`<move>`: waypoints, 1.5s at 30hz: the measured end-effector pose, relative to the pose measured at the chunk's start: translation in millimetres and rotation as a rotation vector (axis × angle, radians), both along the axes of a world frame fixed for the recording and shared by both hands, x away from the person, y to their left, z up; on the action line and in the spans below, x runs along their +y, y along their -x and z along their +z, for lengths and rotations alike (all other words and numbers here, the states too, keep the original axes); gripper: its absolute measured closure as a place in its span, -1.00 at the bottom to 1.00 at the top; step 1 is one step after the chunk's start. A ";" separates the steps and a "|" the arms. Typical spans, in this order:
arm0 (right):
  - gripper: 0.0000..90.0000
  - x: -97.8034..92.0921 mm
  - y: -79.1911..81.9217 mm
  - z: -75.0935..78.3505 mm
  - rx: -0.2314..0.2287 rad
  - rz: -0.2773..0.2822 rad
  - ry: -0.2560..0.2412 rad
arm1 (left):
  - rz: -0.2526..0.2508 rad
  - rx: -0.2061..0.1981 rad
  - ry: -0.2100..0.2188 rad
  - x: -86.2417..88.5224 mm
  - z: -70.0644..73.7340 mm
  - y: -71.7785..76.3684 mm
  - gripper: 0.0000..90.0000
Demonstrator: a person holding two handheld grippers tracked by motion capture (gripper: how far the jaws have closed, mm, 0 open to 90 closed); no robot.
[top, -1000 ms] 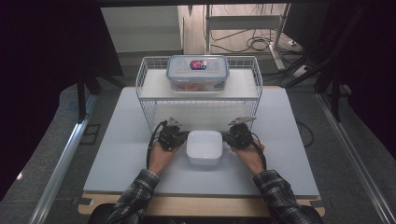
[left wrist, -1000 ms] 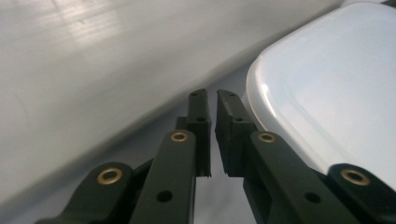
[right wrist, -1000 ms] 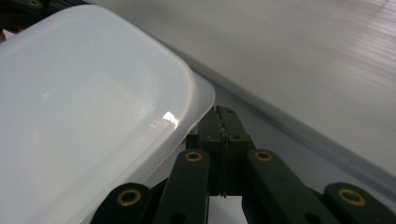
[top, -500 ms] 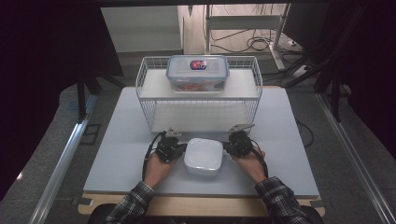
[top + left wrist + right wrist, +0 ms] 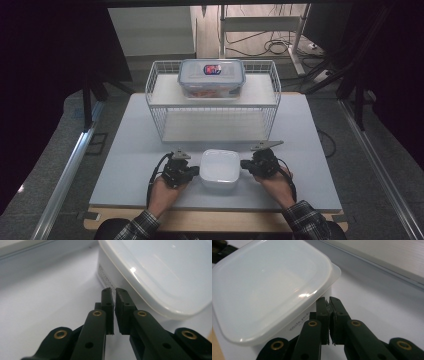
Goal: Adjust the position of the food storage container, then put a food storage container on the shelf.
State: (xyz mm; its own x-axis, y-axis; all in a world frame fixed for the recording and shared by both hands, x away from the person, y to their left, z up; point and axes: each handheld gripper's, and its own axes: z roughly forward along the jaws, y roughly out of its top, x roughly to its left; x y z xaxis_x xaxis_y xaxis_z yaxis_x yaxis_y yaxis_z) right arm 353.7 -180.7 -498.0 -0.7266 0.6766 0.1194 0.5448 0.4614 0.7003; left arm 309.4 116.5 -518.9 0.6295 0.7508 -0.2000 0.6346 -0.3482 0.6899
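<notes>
On my left, the left gripper point(image 5: 192, 171) sits low on the grey table point(image 5: 125, 150), held in my left hand point(image 5: 162, 192), with its tips right at the left wall of the white lidded container point(image 5: 220, 167). In the left gripper view its jaws stand pressed almost together, just a thin slit between them, nothing caught there, and the tips point at the container point(image 5: 155, 275) wall just under the lid's rim; I cannot tell for sure whether they touch it. The container rests flat on the table near its front edge, between my two grippers and well in front of the white wire rack point(image 5: 212, 107). On the rack's upper shelf stands a clear clip-lid box point(image 5: 211, 77) with a red and blue label. To the right, the right gripper point(image 5: 246, 165) lies against the container's right side, my right hand point(image 5: 277, 182) behind it. From the right gripper view its jaws are likewise closed nearly flush, holding nothing that I can make out, tips tucked beneath the overhanging lid corner of the container point(image 5: 269, 285), next to the printed lettering on its wall.
</notes>
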 end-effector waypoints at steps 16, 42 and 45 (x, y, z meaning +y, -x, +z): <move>0.03 -29.6 31.5 16.2 -0.076 -0.025 -0.057 | -0.013 -0.102 -0.003 32.3 6.6 27.1 -0.43; -0.89 -33.0 42.1 7.8 -0.068 0.038 -0.094 | -0.022 -0.122 0.043 38.3 7.6 28.1 -0.93; -0.94 -27.3 41.6 10.8 -0.065 0.034 -0.097 | -0.058 -0.110 0.078 35.8 12.3 24.4 -0.94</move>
State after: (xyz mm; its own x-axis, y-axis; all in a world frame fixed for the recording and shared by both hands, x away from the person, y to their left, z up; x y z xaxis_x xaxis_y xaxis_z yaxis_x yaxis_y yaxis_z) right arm 312.1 -207.9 -487.1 -0.7572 0.6390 0.1354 0.4822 0.4070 0.7758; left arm 285.0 152.4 -506.6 0.6924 0.6976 -0.1841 0.5344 -0.3245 0.7805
